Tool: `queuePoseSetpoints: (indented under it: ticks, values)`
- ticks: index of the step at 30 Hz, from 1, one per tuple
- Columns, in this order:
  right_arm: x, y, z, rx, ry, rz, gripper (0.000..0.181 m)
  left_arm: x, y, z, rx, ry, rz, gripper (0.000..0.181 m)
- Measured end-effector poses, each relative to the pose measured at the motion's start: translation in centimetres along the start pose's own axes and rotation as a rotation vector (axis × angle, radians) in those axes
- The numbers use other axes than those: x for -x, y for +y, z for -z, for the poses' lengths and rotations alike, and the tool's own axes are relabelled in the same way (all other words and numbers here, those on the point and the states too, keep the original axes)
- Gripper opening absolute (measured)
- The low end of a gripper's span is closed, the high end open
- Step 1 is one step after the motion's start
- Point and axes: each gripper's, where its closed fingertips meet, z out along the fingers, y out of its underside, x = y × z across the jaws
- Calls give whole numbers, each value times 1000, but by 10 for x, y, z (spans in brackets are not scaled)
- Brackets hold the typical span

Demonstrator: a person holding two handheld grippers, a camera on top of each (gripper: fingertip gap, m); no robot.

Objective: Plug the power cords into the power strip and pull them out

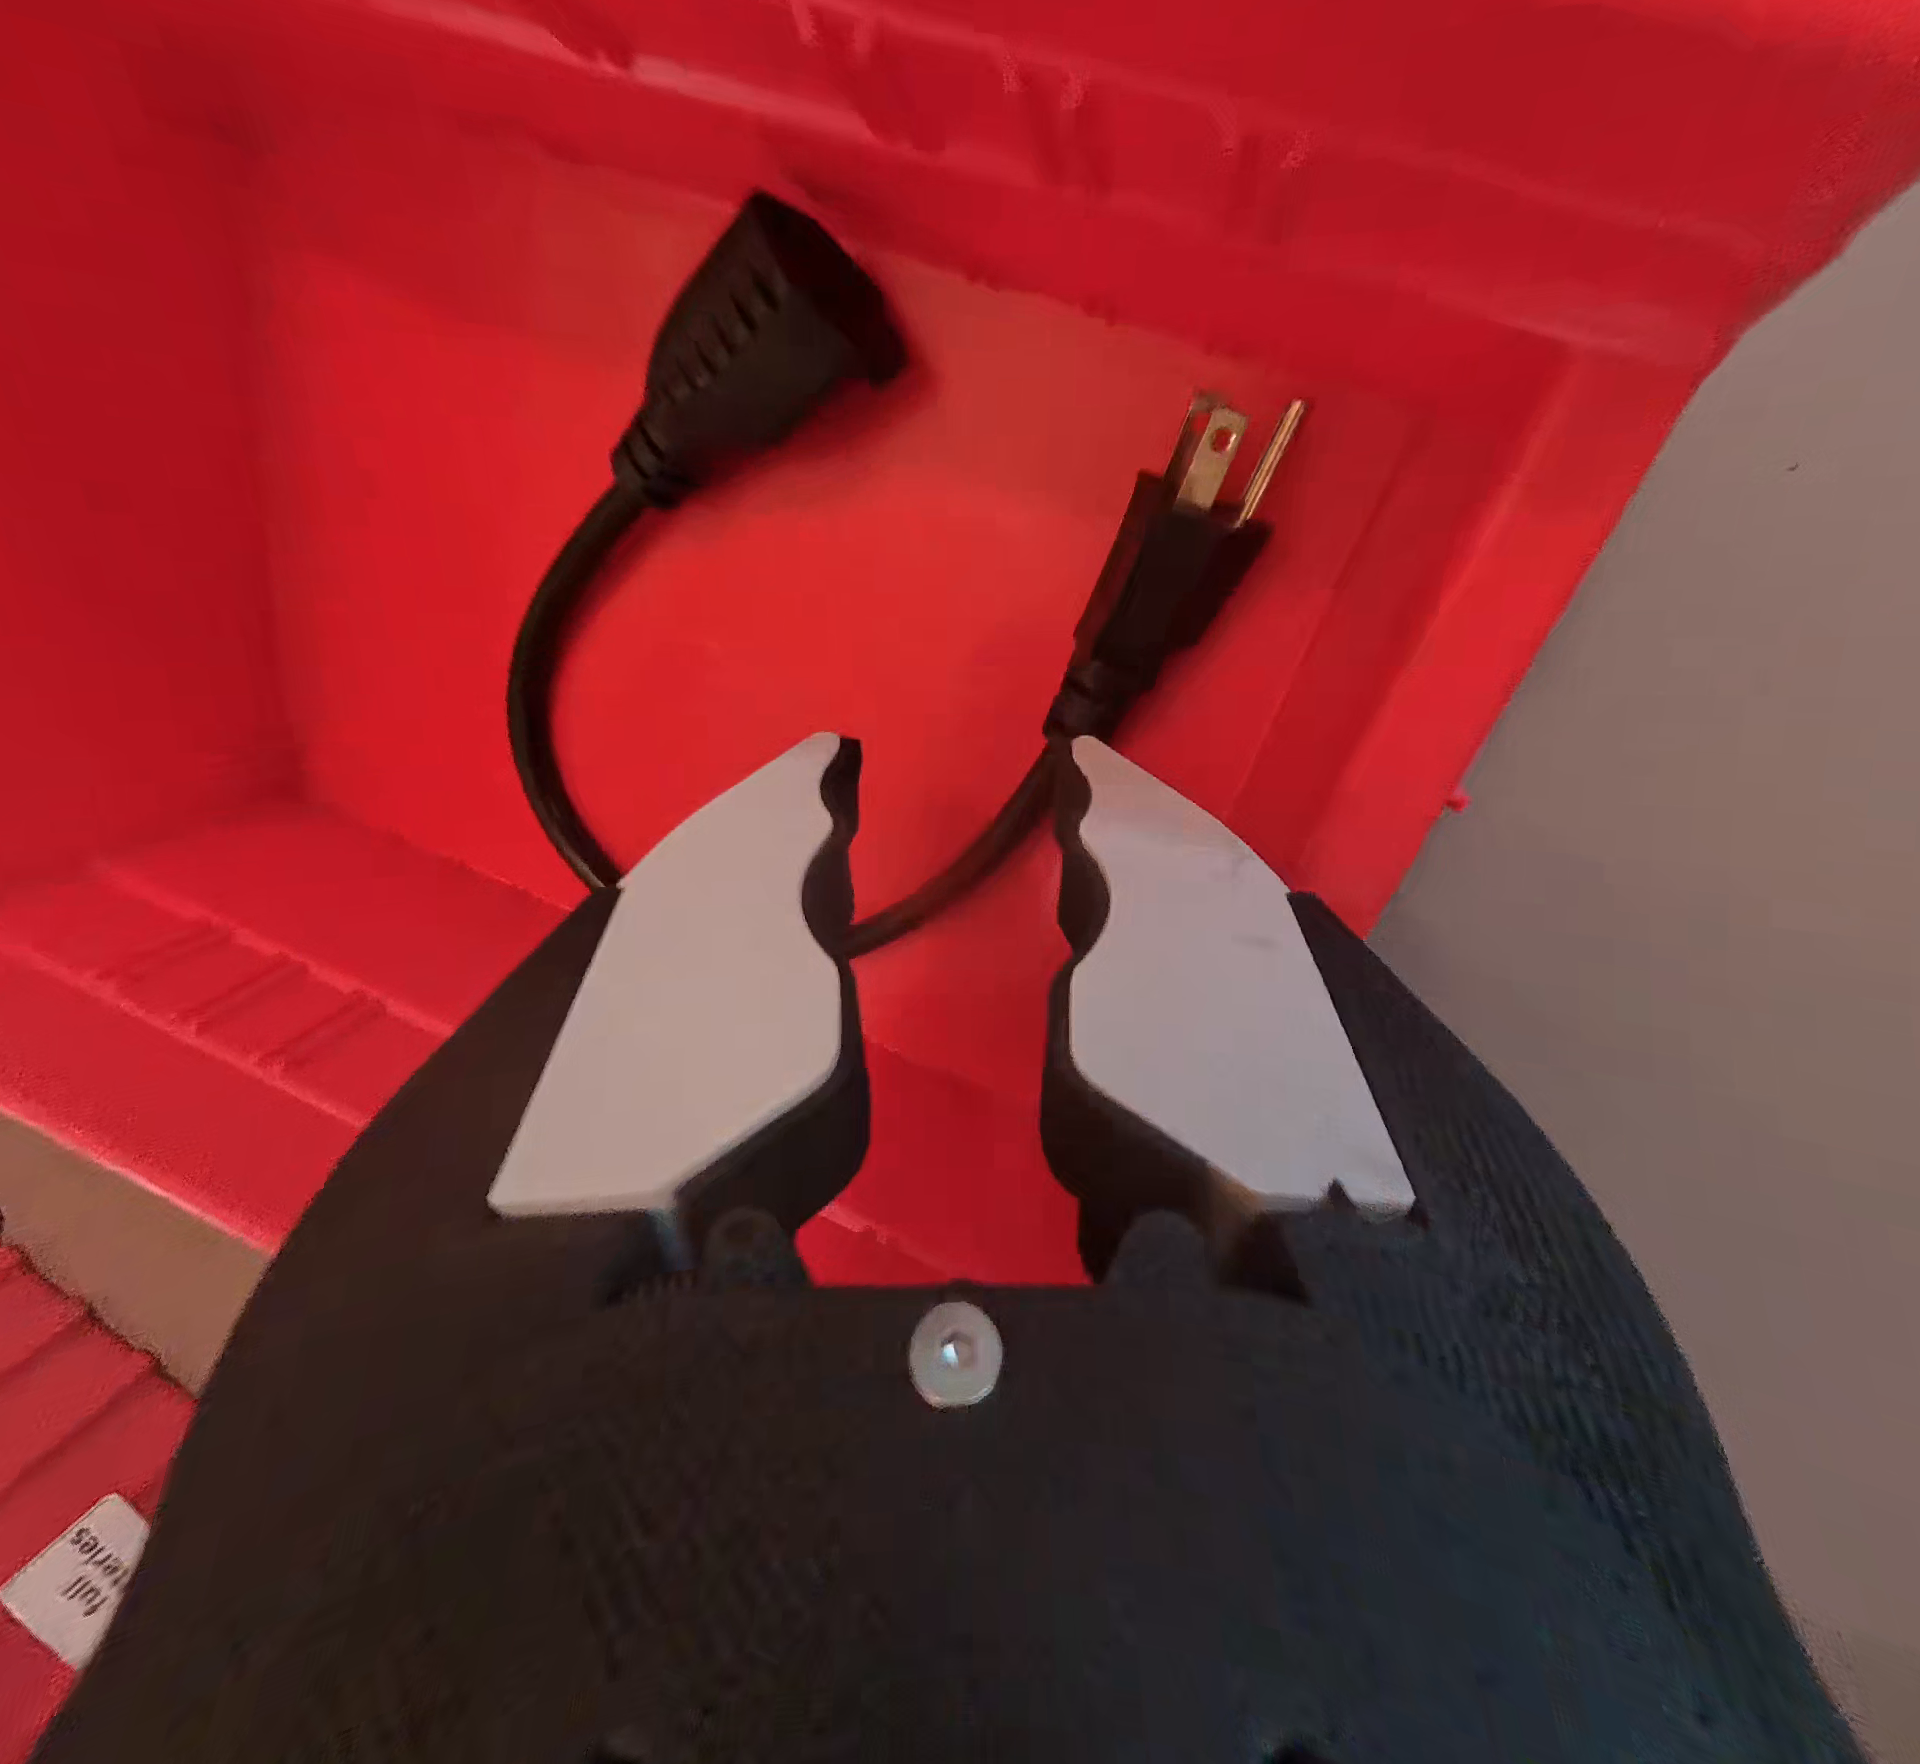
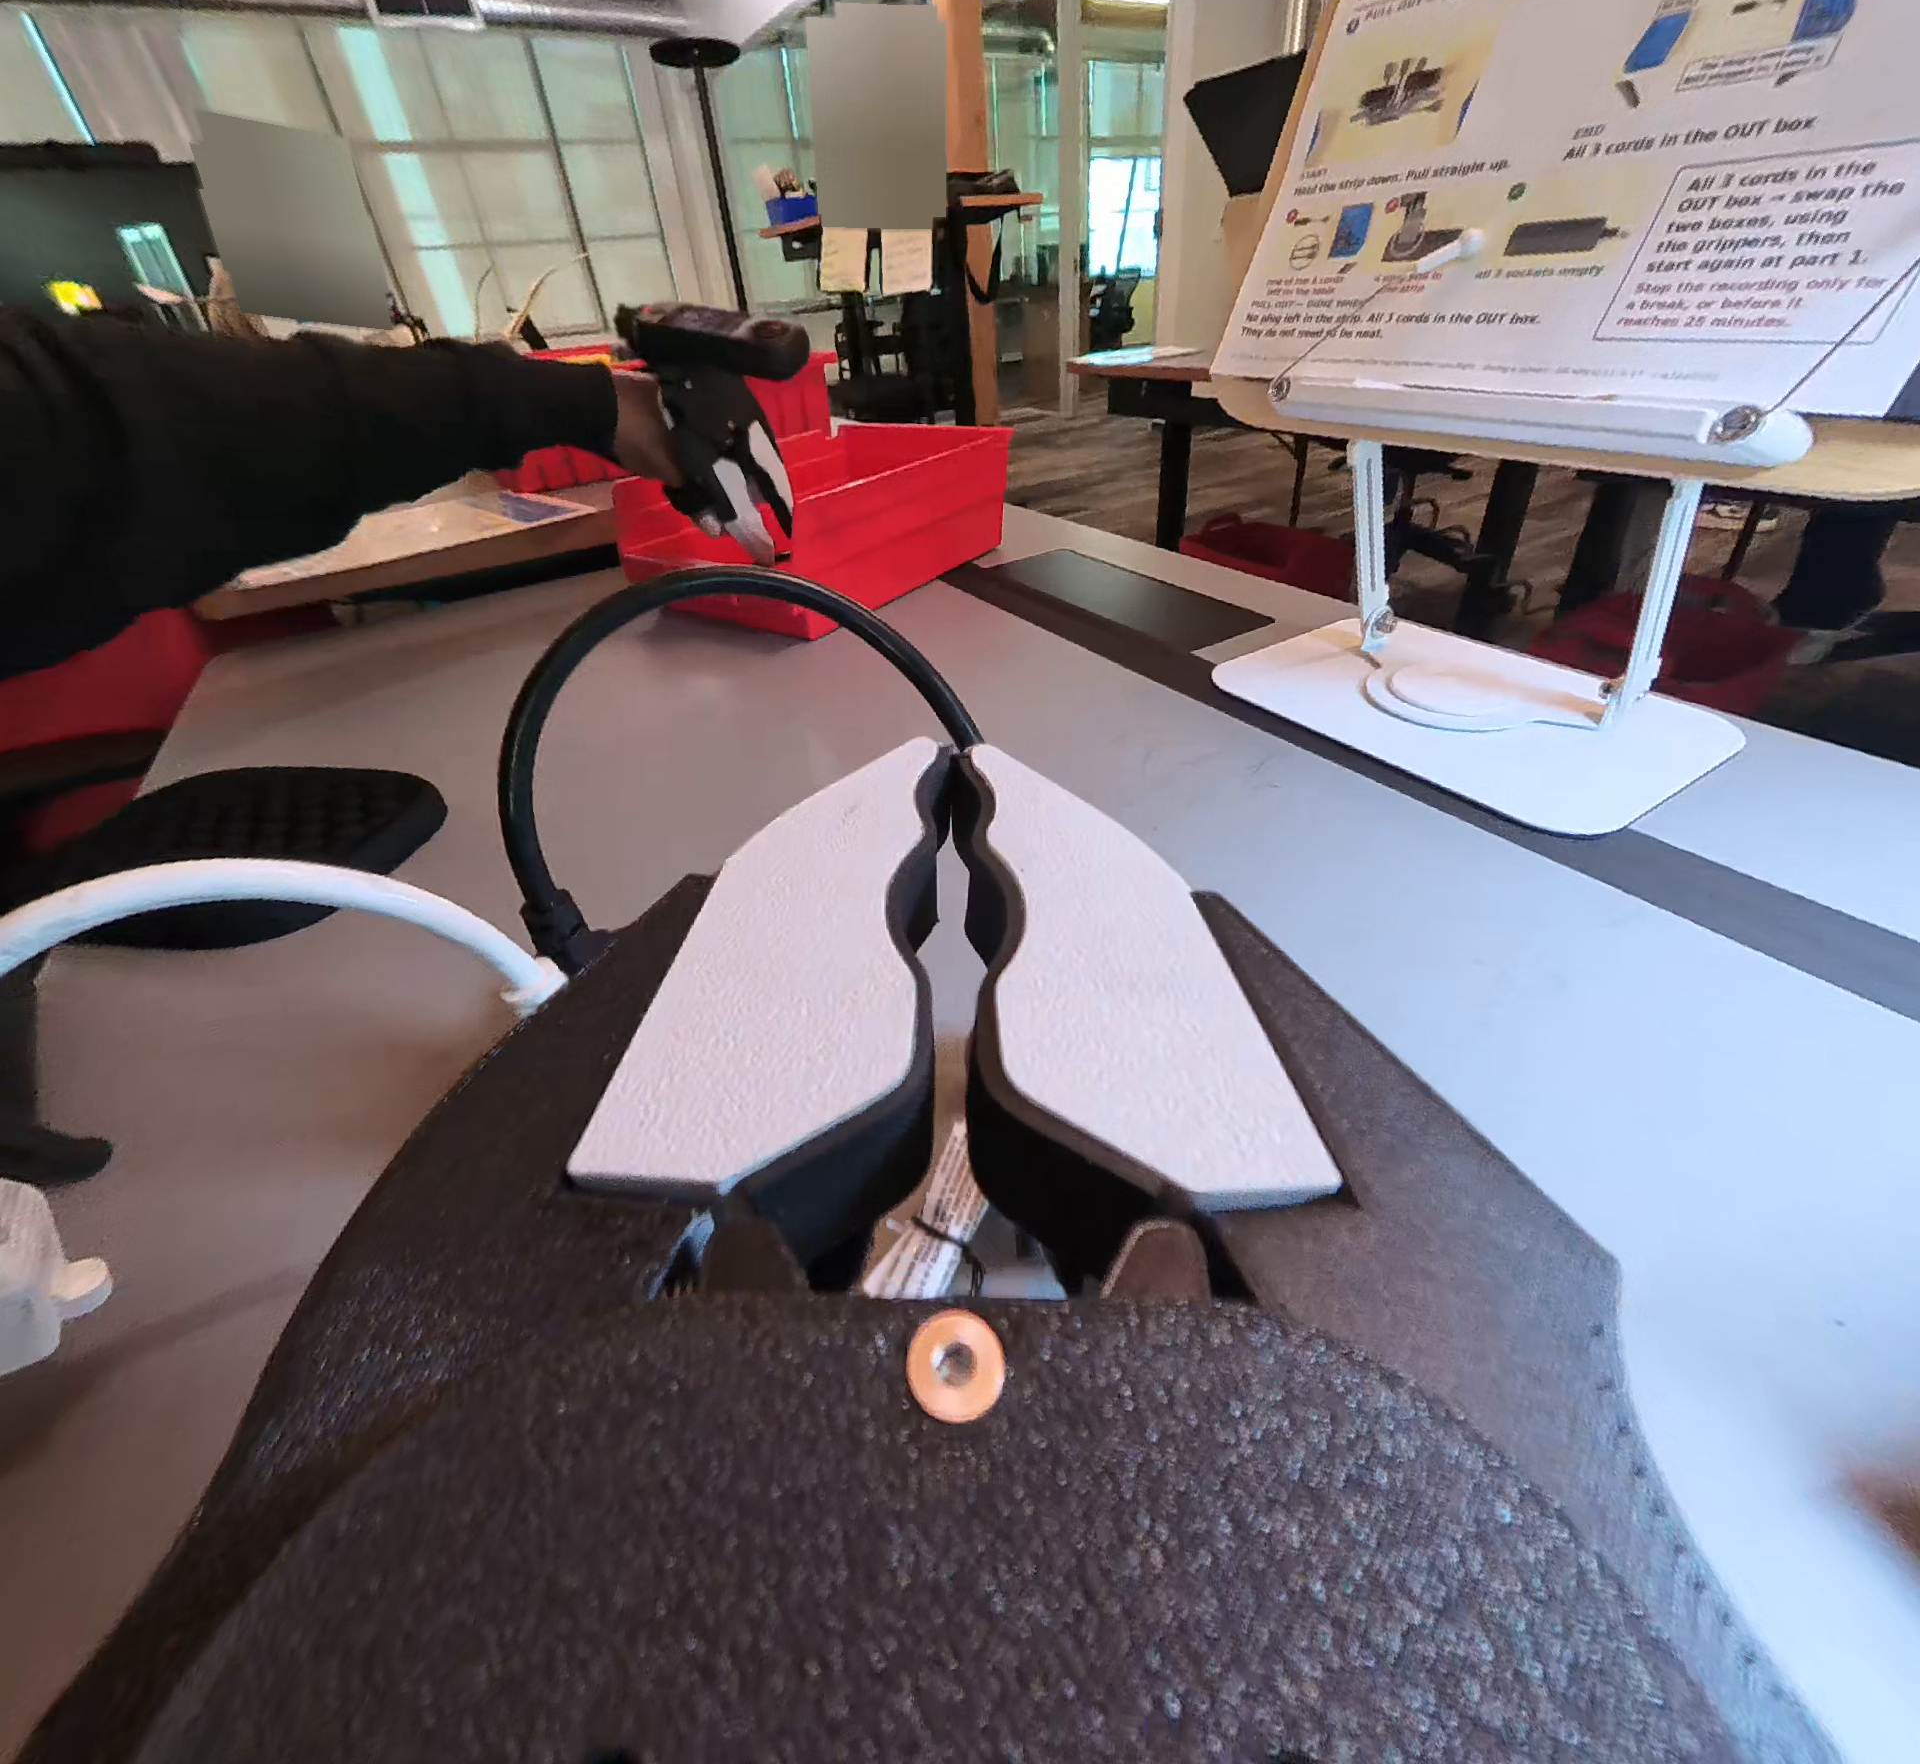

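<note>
In the left wrist view my left gripper (image 1: 961, 748) is open, low over a red bin (image 1: 312, 571). A short black extension cord (image 1: 540, 675) lies in the bin, its socket end (image 1: 769, 312) at the far left and its three-prong plug (image 1: 1174, 561) at the right. The cord's loop runs under the gap between my fingertips. In the right wrist view my right gripper (image 2: 958, 756) is shut, low over the grey table. A black cord (image 2: 727, 587) arcs from behind its fingertips down to the left. The left gripper (image 2: 743, 509) shows far off over the red bin (image 2: 894, 509).
A white cord (image 2: 260, 883) and a white plug (image 2: 31, 1278) lie at the left. A white stand (image 2: 1475, 706) holding an instruction sheet is at the right. A black mesh pad (image 2: 260, 821) is at the left edge. A second red bin (image 2: 561, 467) stands behind. Across from one pair of fingers to the other is roughly 55 cm.
</note>
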Motion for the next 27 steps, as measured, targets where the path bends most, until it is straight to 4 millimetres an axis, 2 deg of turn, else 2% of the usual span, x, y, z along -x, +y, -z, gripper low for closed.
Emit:
queuePoseSetpoints:
  ticks: [5, 8, 16, 27]
  values:
    - [-8, 9, -2, 55, 24, -13, 0, -6, 0, -12, 65, 51, -60, 39]
    - [-22, 13, -2, 32, 105, -27, 0, -15, -5, -15, 71, 95, -90, 41]
    - [-22, 17, -1, 57, 87, -52, 0, -29, -13, -29, 76, 180, -95, 39]
    - [-26, 18, 1, 22, 109, -60, 0, -37, -21, -34, 21, 317, 4, 34]
